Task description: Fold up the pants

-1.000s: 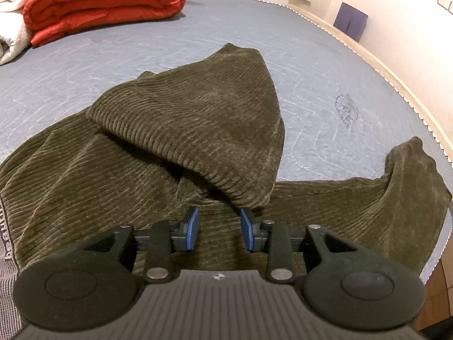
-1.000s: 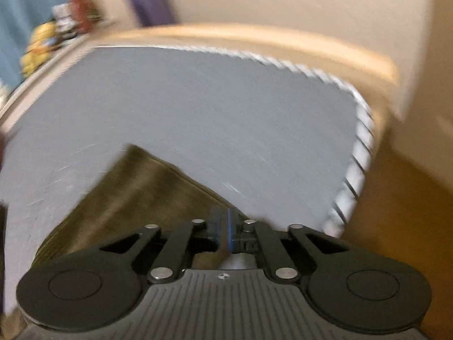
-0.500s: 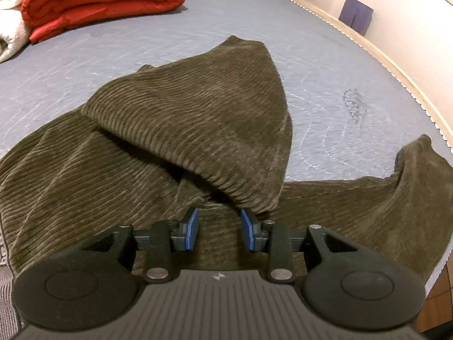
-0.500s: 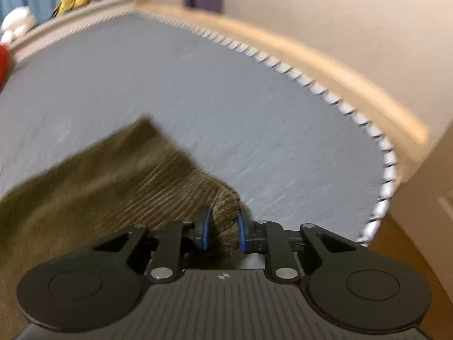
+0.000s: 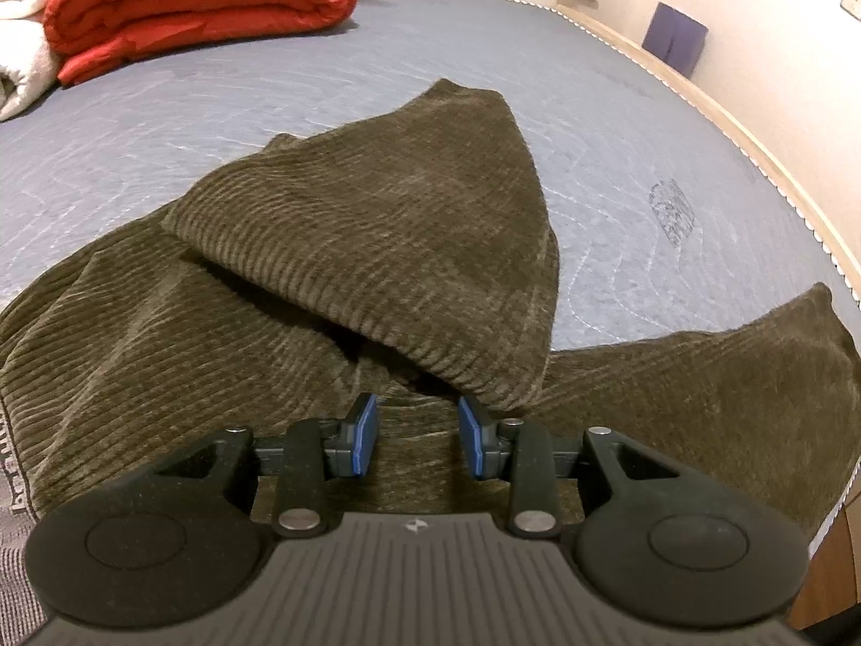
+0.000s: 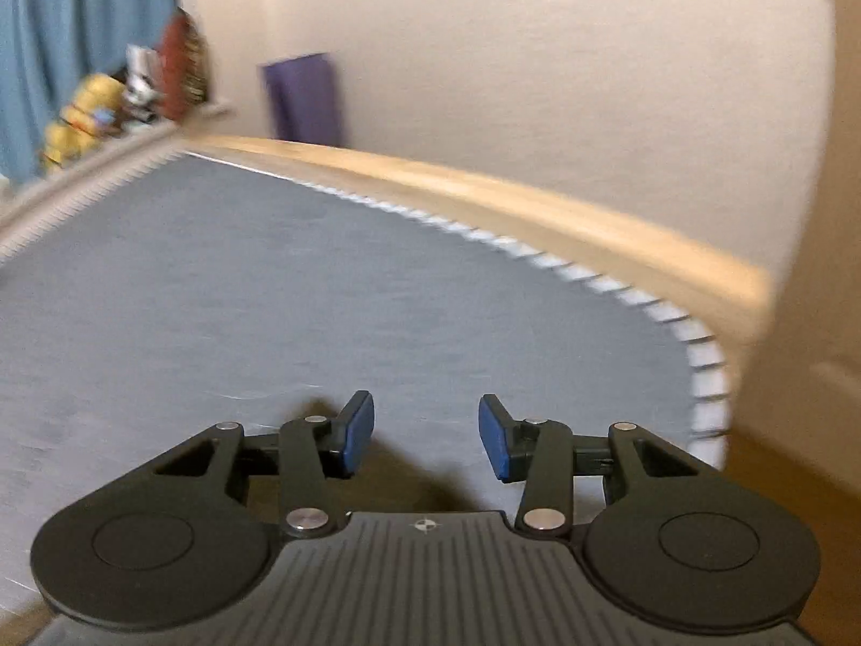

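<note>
Dark olive corduroy pants (image 5: pixel 376 247) lie spread on the grey bed cover (image 5: pixel 323 86) in the left wrist view. One leg is folded back over the rest, its hem just beyond my fingers. The other leg (image 5: pixel 726 377) stretches right toward the bed edge. My left gripper (image 5: pixel 414 433) is open and empty, low over the fabric. My right gripper (image 6: pixel 425 433) is open and empty above the grey cover (image 6: pixel 269 296) near the bed's corner; a dark bit of pants (image 6: pixel 409 479) shows below its fingers.
A folded red duvet (image 5: pixel 199 5) and a white blanket (image 5: pixel 21 43) lie at the far left of the bed. The wooden bed frame (image 6: pixel 538 215) runs along the wall. A purple object (image 6: pixel 307 97) leans on the wall. Toys (image 6: pixel 86 118) sit on a ledge.
My right gripper held the pant leg's end half a second ago; it has opened and let go. The view swung toward the wall. My left gripper stayed open over the pants.
</note>
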The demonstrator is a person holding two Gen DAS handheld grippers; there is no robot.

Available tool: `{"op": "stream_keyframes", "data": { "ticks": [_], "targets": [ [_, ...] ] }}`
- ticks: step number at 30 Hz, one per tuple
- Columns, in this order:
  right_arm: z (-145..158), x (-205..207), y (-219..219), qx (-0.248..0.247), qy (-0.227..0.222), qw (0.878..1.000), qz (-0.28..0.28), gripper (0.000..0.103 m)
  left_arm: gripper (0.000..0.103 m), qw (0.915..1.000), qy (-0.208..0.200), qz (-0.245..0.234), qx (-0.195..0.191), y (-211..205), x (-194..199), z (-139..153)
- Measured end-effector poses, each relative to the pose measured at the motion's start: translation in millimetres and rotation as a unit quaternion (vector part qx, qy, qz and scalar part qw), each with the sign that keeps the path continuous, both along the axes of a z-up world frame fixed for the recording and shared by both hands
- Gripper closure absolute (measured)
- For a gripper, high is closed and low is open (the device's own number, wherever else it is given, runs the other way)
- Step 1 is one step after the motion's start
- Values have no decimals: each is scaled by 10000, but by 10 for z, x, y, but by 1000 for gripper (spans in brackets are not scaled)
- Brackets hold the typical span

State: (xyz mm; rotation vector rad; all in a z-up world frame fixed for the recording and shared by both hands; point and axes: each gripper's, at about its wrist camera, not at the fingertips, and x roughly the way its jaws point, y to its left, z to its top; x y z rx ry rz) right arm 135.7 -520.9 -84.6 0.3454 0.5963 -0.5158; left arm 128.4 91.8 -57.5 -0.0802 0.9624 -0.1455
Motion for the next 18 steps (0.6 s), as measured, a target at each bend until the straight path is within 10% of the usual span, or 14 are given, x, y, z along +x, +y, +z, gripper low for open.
{"op": "stream_keyframes", "data": {
  "ticks": [8,13,18],
  "targets": [
    [-496,750,-136,270,216,9992,213,33,66,9997,-87,247,6,342,-144,67],
    [-632,948,-31,0,385,9934,1080,91,65,9980,-224,576,-88,682,-243,194],
    [-472,990,-221,-360,-314,9985,259,103,65,9948,-332,957,-124,996,-322,323]
  ]
}}
